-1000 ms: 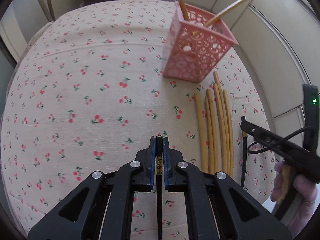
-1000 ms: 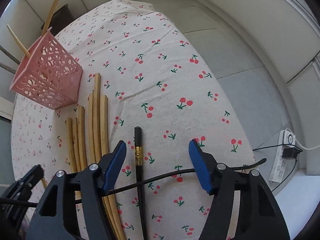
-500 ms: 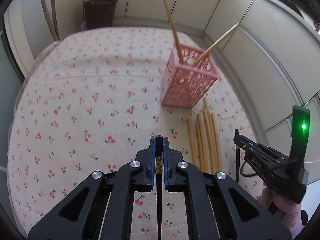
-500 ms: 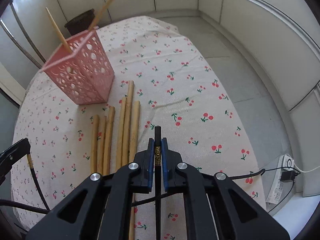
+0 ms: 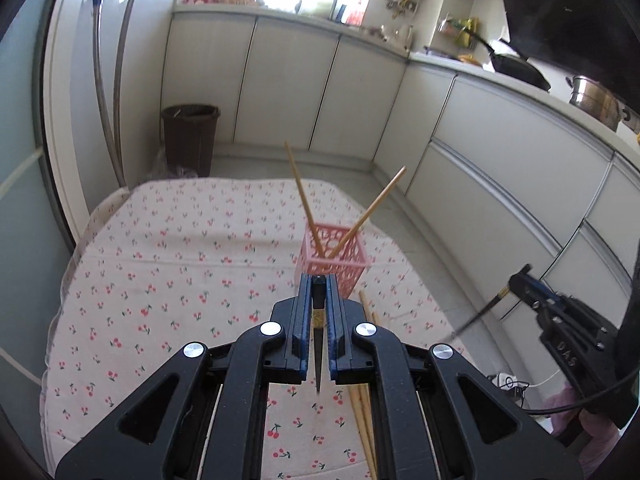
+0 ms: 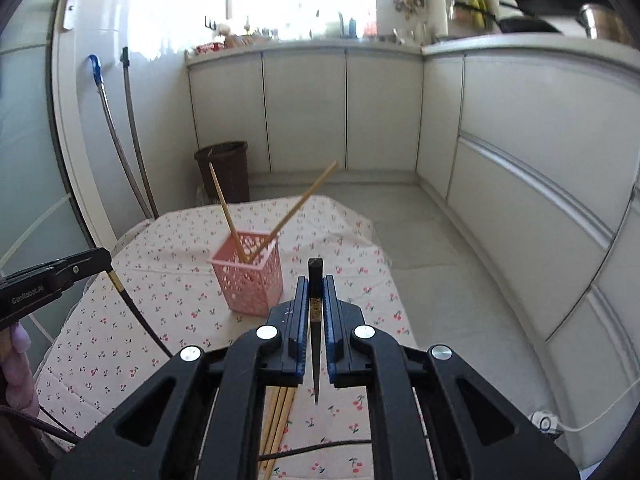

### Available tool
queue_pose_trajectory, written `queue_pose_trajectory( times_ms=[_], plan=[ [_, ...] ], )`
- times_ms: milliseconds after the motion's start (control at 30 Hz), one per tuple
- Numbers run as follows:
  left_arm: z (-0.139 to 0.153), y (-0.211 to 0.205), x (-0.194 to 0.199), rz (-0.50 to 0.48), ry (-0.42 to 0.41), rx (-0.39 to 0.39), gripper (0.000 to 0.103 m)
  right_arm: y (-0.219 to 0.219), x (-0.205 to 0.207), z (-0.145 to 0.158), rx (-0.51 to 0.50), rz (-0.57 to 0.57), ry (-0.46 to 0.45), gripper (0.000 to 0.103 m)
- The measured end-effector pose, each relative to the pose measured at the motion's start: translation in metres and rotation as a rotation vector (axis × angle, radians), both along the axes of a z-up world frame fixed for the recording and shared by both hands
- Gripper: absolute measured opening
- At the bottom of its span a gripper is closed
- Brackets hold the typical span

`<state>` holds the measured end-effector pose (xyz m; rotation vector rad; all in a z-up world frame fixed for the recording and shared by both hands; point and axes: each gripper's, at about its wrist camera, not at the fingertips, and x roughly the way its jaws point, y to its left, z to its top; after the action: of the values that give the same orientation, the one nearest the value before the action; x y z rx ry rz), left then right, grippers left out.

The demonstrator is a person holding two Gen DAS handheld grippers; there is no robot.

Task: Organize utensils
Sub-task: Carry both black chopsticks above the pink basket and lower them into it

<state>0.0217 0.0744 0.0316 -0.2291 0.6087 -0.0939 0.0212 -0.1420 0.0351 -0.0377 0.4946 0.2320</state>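
My left gripper [image 5: 319,282] is shut on a black chopstick [image 5: 318,344], held in the air above the cherry-print table [image 5: 168,280]. In its own view my right gripper [image 6: 315,280] is shut on a second black chopstick [image 6: 315,360], also off the table. Ahead of both stands the pink basket [image 5: 332,258] [image 6: 250,280] with two wooden chopsticks [image 6: 226,208] leaning in it. Several wooden chopsticks [image 5: 362,404] [image 6: 276,412] lie on the cloth below the grippers. Each gripper shows in the other's view, the right gripper [image 5: 520,280] at the right and the left gripper [image 6: 94,260] at the left.
A brown bin [image 5: 190,136] stands on the floor beyond the table's far end. White cabinets [image 6: 520,184] run along the back and the right. A power strip [image 6: 544,420] with a cable lies on the floor off the table's right edge.
The right gripper shut on the black chopstick that lay on the cloth and lifted it. Both grippers rose and tipped toward level, so the basket now sits farther ahead and lower.
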Motion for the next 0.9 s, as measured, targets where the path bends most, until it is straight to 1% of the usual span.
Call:
queue_pose_trajectory(
  times_ms=[67,133,200,333,467,500,667,800,900],
  plan=[
    [0.009,-0.001,-0.002,-0.003,-0.021,-0.002,0.006,-0.004,-0.007,0.019,0.004,-0.007,-0.071,0.007],
    [0.016,-0.003,-0.001,0.006,-0.041,0.006,0.006,-0.01,-0.009,0.037,0.026,-0.014,-0.119,0.007],
    [0.021,-0.003,0.002,0.006,-0.055,0.001,0.006,-0.015,-0.007,0.051,0.054,-0.013,-0.149,0.007],
    [0.032,-0.003,0.006,0.012,-0.08,-0.012,0.006,-0.018,-0.001,0.07,0.08,-0.007,-0.186,0.007],
    [0.048,-0.003,0.009,0.02,-0.115,-0.015,0.006,-0.02,0.009,0.085,0.122,0.014,-0.201,0.007],
    [0.054,-0.002,0.011,0.021,-0.128,-0.02,0.006,-0.021,0.007,0.088,0.138,0.017,-0.202,0.007],
    [0.084,0.002,0.019,0.044,-0.206,-0.025,0.006,-0.02,0.027,0.102,0.23,0.047,-0.202,0.007],
    [0.103,0.005,0.042,0.074,-0.243,-0.022,0.006,-0.012,0.048,0.11,0.257,0.062,-0.213,0.007],
    [0.103,0.003,0.06,0.085,-0.246,-0.014,0.006,-0.004,0.065,0.11,0.27,0.07,-0.212,0.007]
  ],
)
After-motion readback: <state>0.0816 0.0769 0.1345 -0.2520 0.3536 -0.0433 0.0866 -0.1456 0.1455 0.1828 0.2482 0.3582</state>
